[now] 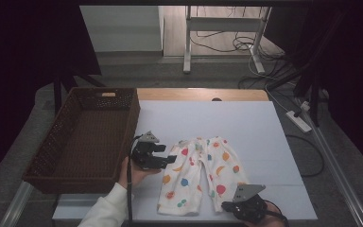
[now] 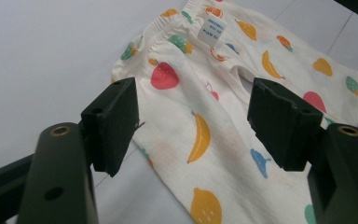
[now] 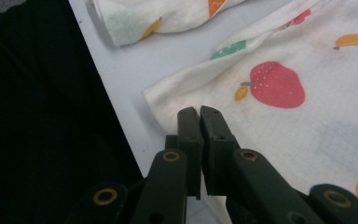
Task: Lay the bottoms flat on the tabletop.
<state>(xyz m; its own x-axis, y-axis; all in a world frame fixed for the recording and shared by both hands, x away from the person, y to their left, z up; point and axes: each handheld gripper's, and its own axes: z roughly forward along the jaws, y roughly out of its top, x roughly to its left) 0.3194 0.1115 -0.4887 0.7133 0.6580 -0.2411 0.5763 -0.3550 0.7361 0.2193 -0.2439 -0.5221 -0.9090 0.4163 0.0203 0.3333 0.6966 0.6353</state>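
Fingers point(image 3: 189, 126) of right gripper point(image 1: 228, 206) pressed together, pinching the hem of the fruit-print baby pants point(image 1: 196, 172) at near right leg. Left gripper point(image 1: 168, 153) fingers point(image 2: 114, 119) spread wide, hovering over pants' waist side. Pants lie flat on white worktop point(image 1: 246, 123); brown wicker basket point(image 1: 82, 137) just left of pants. Behind: grey floor, cables, table legs.

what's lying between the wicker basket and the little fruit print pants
In the high view, the left tongs and the hand holding them sit between the wicker basket and the pants, above the white table sheet.
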